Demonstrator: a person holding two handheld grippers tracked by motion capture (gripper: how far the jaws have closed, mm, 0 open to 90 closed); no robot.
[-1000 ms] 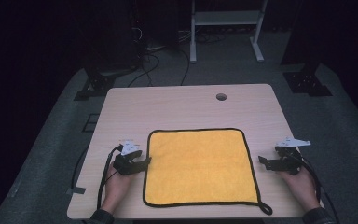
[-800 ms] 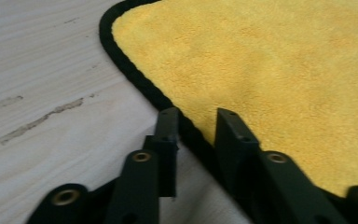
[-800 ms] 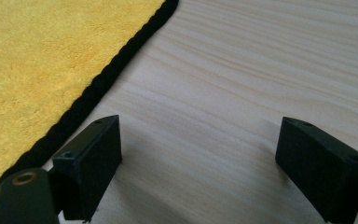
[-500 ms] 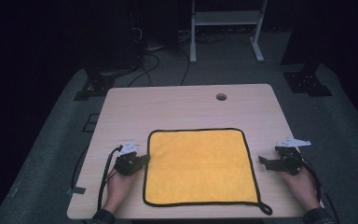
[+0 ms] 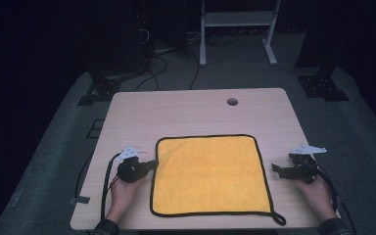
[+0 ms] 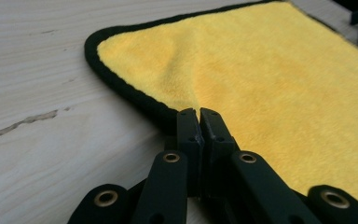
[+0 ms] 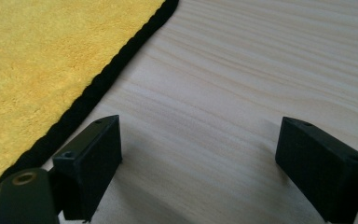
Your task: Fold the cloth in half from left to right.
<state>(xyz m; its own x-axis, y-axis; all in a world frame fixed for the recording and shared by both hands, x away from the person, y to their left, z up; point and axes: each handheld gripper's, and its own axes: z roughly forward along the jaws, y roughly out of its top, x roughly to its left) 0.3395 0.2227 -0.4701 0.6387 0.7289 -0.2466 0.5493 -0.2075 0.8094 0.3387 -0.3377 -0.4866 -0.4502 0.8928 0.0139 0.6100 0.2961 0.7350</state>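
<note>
Yellow cloth (image 5: 209,175) w/ black edging lies flat on near half of wooden table (image 5: 176,115). Left gripper (image 6: 199,116), jaws pressed together, pinches cloth's left edge. Right gripper (image 7: 200,154), jaws spread, sits on bare wood just beside right edge. Round hole (image 5: 232,102) near table's far side. No readable writing.

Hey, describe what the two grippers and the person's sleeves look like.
Both grippers, left and right, are black, with blocky flat jaws on linkage arms with brass-coloured rivets. Each carries a pale three-cornered plate on top and trails a black cable. The sleeves look dark, maybe checked; too small to tell.
</note>
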